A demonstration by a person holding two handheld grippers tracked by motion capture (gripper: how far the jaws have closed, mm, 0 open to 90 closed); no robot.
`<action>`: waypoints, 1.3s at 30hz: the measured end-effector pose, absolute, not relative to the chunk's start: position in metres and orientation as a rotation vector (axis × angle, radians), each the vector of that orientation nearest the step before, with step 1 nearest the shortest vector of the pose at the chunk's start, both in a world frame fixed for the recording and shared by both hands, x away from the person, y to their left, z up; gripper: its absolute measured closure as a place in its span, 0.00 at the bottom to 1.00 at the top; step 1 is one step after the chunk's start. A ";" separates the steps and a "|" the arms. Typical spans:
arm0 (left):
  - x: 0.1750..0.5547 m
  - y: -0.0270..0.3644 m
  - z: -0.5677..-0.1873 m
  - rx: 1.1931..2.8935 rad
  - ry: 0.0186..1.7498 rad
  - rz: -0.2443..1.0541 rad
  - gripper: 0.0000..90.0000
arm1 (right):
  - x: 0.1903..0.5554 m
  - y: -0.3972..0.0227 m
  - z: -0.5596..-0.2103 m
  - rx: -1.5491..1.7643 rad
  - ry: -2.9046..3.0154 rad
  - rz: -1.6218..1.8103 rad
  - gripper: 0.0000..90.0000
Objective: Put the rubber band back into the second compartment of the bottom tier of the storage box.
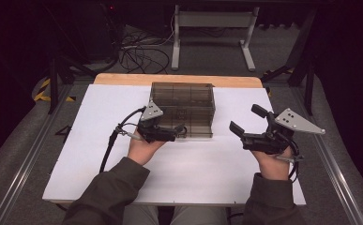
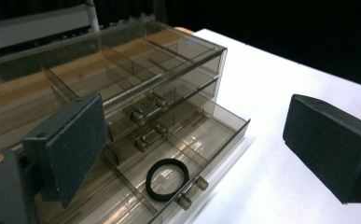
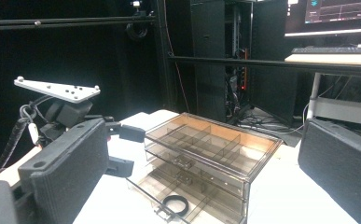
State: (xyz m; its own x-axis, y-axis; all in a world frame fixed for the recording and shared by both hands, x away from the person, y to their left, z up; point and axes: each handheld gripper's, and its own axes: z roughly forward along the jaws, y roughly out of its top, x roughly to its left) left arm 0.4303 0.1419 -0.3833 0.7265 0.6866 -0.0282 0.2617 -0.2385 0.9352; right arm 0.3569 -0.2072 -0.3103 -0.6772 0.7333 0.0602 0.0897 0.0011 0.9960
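Observation:
A smoky see-through drawer cabinet [image 1: 183, 105] stands at the middle back of the white tabletop [image 1: 193, 164]. Its bottom drawer [image 2: 215, 135] is pulled out. A black ring [image 2: 167, 179] lies in a front compartment of that drawer, just behind the small handle [image 2: 192, 191]. My left gripper [image 1: 180, 130] is open at the drawer's front left corner, its pads [image 2: 75, 144] spread wide on either side of the drawer, touching nothing. To the cabinet's right, my right gripper [image 1: 248, 120] hovers open and empty, facing the cabinet [image 3: 211, 154], the ring [image 3: 175, 204] and the left gripper [image 3: 127, 149].
A wooden strip [image 1: 123, 78] runs along the tabletop's back edge. Behind it are a white desk frame [image 1: 212, 28] and floor cables [image 1: 141, 54]. A monitor [image 3: 336, 14] glows at the far right in the right gripper view. Metal rails [image 1: 331, 164] flank the table.

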 end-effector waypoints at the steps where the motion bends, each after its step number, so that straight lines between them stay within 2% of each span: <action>1: 0.430 0.143 -0.382 1.810 0.742 0.476 0.08 | 0.357 -0.207 -0.310 0.847 1.795 1.723 0.03; 39: 0.395 0.189 -0.346 1.667 0.675 0.517 0.07 | 0.359 -0.203 -0.313 0.845 1.807 1.708 0.03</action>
State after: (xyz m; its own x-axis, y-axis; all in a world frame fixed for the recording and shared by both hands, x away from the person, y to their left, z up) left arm 0.3952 0.1887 -0.3459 0.7323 0.6805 -0.0252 0.1525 -0.1277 0.9800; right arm 0.3587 -0.2026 -0.3130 -0.6760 0.7350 0.0522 0.0934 0.0152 0.9955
